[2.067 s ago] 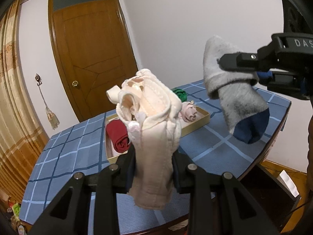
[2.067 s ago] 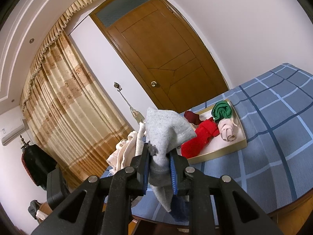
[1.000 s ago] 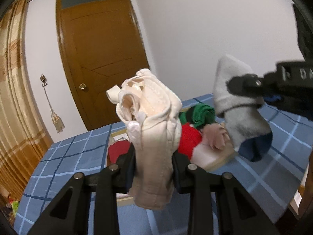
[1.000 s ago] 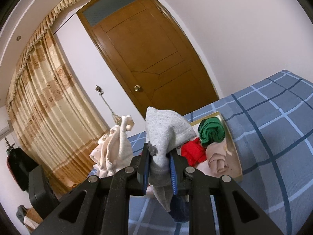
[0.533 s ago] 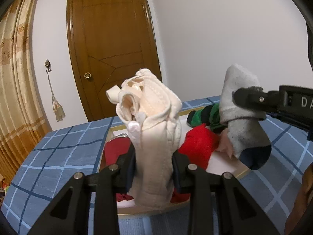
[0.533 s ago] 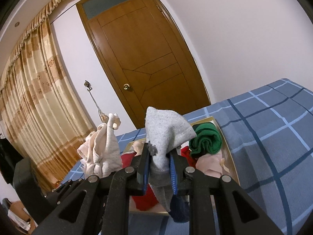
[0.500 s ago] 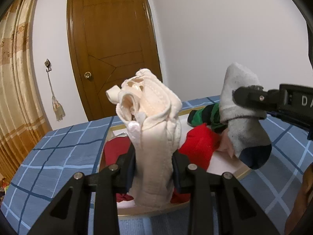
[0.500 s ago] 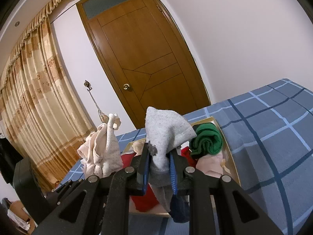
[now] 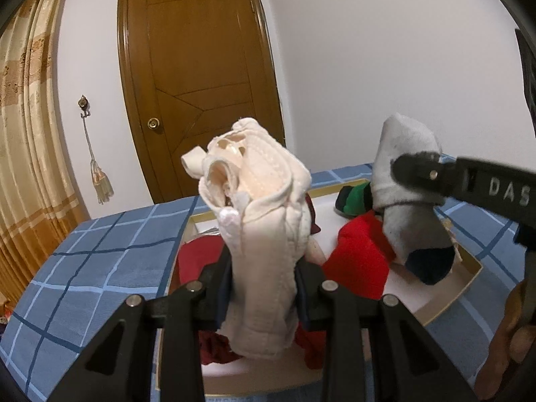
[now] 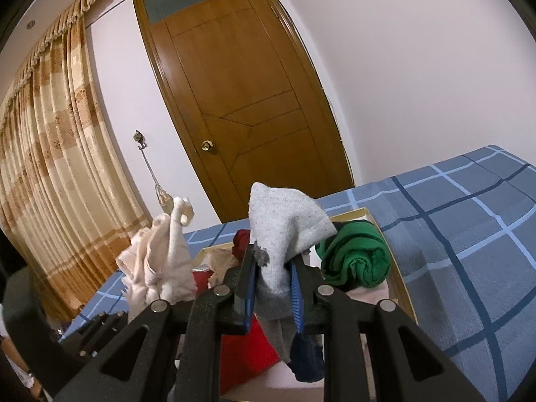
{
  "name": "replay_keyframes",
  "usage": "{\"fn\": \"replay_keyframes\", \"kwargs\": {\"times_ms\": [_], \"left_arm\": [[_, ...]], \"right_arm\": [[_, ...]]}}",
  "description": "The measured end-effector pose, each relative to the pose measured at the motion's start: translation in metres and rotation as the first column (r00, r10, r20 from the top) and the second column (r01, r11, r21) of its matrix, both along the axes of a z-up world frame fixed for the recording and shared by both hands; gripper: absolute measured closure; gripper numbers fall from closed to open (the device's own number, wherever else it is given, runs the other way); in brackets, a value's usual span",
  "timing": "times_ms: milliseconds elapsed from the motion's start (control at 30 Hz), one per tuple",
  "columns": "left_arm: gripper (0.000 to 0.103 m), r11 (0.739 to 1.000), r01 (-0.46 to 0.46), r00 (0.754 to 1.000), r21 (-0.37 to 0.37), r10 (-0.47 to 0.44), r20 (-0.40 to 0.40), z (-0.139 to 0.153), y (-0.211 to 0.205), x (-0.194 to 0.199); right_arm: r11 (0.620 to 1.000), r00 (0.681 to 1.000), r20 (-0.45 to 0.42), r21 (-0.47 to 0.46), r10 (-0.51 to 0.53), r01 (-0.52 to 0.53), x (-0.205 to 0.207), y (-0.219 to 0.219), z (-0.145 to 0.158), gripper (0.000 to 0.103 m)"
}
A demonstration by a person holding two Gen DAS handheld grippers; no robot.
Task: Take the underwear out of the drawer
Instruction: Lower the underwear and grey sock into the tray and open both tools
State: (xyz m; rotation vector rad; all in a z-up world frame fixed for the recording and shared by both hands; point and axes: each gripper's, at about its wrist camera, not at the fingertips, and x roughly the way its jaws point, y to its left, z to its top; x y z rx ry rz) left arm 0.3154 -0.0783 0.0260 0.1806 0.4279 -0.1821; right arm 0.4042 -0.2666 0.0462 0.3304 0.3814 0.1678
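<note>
The left hand-held gripper (image 9: 263,288) is squeezed tight on a cream underwear piece (image 9: 258,221). The cloth sticks up between the two black fingers and also hangs down below them. The right hand-held gripper (image 10: 273,283) is squeezed tight on a grey sock (image 10: 284,224) with a dark blue toe. The sock pokes up above the blue pads (image 10: 296,289) and droops under them.

Both held things are up in the air over a shallow drawer (image 9: 469,278) with a pale inside and a tan rim. The drawer sits on a surface covered with a blue checked cloth (image 9: 100,254), and the cloth shows on both sides of it. Inside the drawer lie a bright red cloth (image 9: 360,258), a dark red cloth (image 9: 196,258) near its left side, and a rolled green cloth (image 10: 358,258) near its far right corner.

Behind the far edge of the surface stand a brown wooden door (image 10: 241,100) and a gold curtain (image 10: 50,184).
</note>
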Motion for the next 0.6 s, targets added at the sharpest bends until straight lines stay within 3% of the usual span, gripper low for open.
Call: {"fn": "replay_keyframes", "kwargs": {"times_ms": [233,600], "left_arm": [[0.073,1.000,0.003,1.000,0.008,-0.003,-0.008,-0.001,-0.004,0.010],[0.072,0.999,-0.006,1.000,0.032,0.007,-0.030,0.000,-0.006,0.031]], "right_arm": [[1.000,1.000,-0.016,-0.021,-0.015,0.014,0.014,0.003,-0.008,0.083],[0.998,0.999,-0.032,-0.056,-0.026,0.024,0.042,0.009,0.004,0.083]]}}
